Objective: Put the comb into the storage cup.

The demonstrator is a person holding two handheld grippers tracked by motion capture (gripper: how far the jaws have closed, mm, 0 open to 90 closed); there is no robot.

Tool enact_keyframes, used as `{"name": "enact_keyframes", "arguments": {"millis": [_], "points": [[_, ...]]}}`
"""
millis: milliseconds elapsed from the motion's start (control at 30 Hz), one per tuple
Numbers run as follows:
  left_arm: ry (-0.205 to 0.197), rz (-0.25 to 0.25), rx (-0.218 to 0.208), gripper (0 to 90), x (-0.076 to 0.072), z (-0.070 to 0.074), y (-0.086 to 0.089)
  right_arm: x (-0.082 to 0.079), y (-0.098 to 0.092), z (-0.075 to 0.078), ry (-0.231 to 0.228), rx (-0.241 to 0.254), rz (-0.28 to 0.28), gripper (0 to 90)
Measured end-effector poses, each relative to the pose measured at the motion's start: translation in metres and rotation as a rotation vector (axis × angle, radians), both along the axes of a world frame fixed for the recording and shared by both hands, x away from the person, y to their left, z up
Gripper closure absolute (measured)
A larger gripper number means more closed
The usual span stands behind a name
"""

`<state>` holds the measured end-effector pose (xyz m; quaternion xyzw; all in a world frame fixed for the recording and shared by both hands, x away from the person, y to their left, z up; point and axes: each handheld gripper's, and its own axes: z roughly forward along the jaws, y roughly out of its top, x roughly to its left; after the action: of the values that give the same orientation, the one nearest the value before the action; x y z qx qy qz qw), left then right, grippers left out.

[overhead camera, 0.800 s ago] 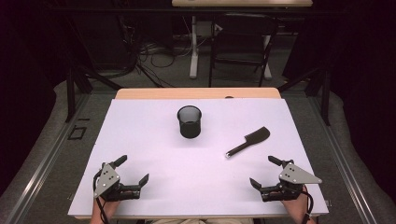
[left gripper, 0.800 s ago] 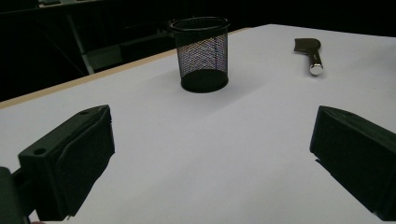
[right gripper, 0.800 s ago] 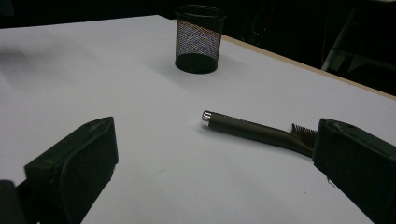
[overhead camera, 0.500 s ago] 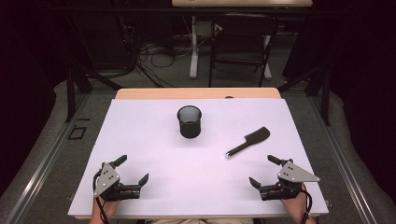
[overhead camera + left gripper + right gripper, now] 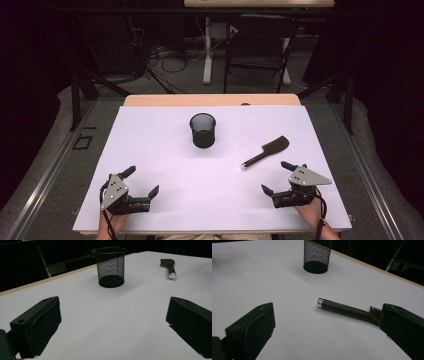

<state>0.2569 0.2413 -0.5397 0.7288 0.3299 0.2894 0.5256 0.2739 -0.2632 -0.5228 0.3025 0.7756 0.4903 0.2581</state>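
A black mesh cup (image 5: 202, 130) stands upright in the middle of the white table top (image 5: 165, 145). To its right lies a black brush (image 5: 265, 151) with a silver-capped handle, its head pointing away and to the right. My left gripper (image 5: 143, 180) rests near the front left edge, open and empty, far from both. My right gripper (image 5: 275, 176) sits at the front right, open, just short of the brush handle. In the left gripper view the cup (image 5: 110, 266) and brush (image 5: 169, 267) lie far ahead. In the right gripper view the brush (image 5: 347, 310) lies close ahead of the wide jaws and the cup (image 5: 317, 256) stands beyond.
The white surface covers a wooden table whose far edge (image 5: 210, 100) shows behind the cup. A chair (image 5: 257, 50) and cables on the floor lie beyond the table. A person's hands hold both grippers at the near edge.
The right gripper has edged slightly forward toward the brush handle. The left gripper, the cup and the brush have stayed in place.
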Motion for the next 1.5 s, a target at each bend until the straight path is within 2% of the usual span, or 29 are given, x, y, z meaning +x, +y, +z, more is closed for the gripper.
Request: {"name": "enact_keyframes", "arguments": {"millis": [167,533,1133,1500], "points": [[0.000,0.000,-0.002,0.0,0.000,0.000,0.000,0.007,0.005,0.001,0.005,-0.008,0.001,0.0],[-0.002,0.000,0.000,0.0,0.001,0.000,0.000,0.028,0.016,0.002,0.047,-0.019,0.002,0.0],[0.000,-0.003,0.003,0.0,0.002,0.000,0.000,0.061,0.033,0.009,0.033,-0.005,-0.019,0.0],[0.002,-0.002,0.002,0.0,0.002,0.000,0.000,0.075,0.043,0.008,0.049,-0.015,-0.014,0.0]]}}
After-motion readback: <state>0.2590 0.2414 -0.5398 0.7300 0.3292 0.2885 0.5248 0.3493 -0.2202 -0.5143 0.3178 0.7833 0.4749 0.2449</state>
